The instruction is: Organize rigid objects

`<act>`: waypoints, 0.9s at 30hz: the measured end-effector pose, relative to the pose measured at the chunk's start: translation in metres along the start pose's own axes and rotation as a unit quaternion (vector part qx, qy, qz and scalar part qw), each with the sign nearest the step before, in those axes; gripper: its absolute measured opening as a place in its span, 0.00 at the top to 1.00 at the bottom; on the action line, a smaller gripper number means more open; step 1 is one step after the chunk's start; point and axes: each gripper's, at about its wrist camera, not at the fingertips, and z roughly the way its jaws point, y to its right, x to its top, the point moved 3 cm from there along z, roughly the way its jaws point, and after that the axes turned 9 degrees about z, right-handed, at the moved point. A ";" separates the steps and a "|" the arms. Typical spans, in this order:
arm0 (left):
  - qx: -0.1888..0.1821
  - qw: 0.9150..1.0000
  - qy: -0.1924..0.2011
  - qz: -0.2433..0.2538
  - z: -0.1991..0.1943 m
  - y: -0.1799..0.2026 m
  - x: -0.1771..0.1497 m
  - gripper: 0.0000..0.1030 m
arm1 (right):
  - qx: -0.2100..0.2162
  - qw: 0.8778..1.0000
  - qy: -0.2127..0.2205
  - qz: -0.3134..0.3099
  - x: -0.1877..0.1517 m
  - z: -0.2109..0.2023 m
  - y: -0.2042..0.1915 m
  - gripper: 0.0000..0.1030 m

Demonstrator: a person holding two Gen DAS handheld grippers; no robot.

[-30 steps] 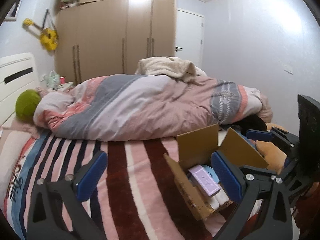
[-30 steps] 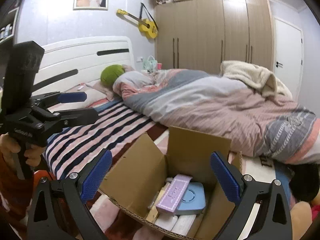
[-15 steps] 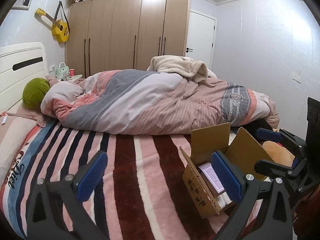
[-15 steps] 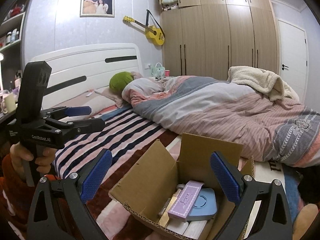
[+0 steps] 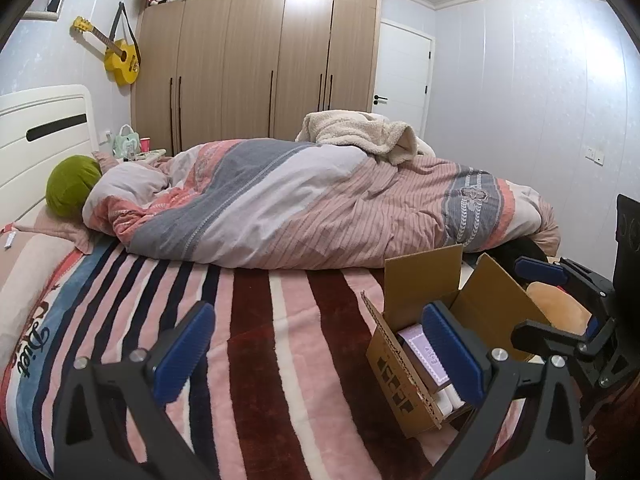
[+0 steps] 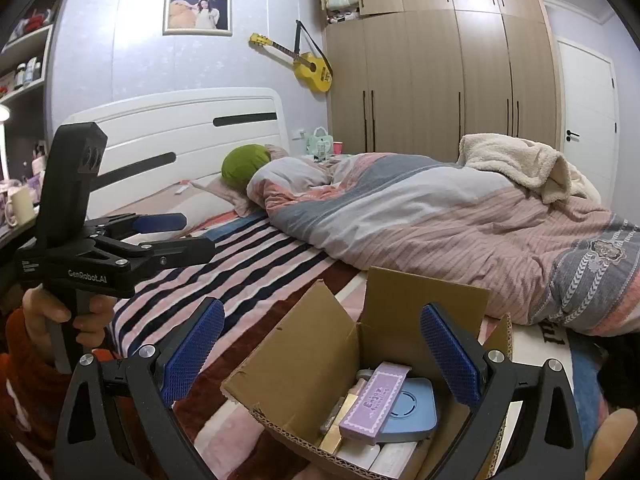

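Both tongs (image 5: pixel 320 346) (image 6: pixel 322 354) higher; one box (image 6: pixel 304 356).

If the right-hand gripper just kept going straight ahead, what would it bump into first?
Probably the open cardboard box: the right gripper, jaws open and empty, points at its upright back flap, above the purple box inside. Depth is unclear; it might pass over onto the duvet.

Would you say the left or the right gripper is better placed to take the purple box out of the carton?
Probably the right gripper: it is open right above the carton, with the purple box exposed below it. The left gripper, also open, points at the blanket beside the carton.
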 end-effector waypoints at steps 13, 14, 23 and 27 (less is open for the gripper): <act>0.007 1.000 -0.001 0.003 0.002 0.003 -0.001 0.00 | 0.002 1.000 0.001 0.000 0.000 -0.001 0.000 0.04; 0.008 1.000 -0.001 0.004 0.002 0.003 -0.001 0.00 | 0.001 1.000 0.000 0.000 -0.001 -0.001 -0.001 0.04; 0.006 1.000 -0.001 0.003 0.002 0.003 -0.002 0.00 | -0.003 1.000 0.000 0.001 0.002 -0.005 0.004 0.04; 0.002 1.000 -0.001 0.003 0.002 0.005 0.000 0.00 | 0.000 1.000 -0.001 0.001 0.003 -0.004 0.006 0.04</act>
